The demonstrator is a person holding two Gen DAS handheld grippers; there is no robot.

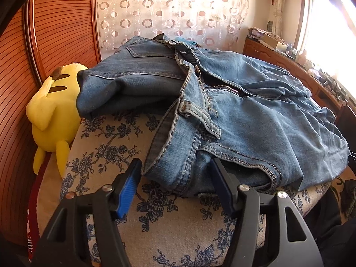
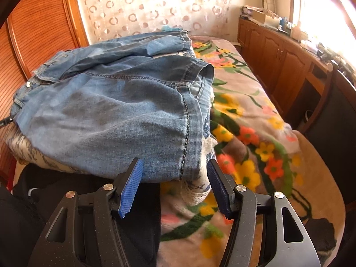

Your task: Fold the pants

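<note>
Jeans (image 1: 222, 111), faded blue denim, lie in a rumpled heap on a cushion with blue flower print (image 1: 115, 151), which sits on a bed under a bright floral blanket (image 2: 249, 120). Waistband and open zip face the left wrist camera; one leg is doubled back toward the yellow plush toy (image 1: 51, 115) at the ribbed wooden headboard (image 1: 55, 26).

Left gripper (image 1: 175, 169): fingers apart, straddling the near waistband edge; whether the right-hand pad touches the cloth I cannot tell.

Right gripper (image 2: 174, 169): fingers apart around the near edge of a leg, at the side seam; the blue pads sit just beside the fabric, not pinching it.

Wooden cabinets (image 2: 273, 51) run along the wall beneath the sunlit window.
</note>
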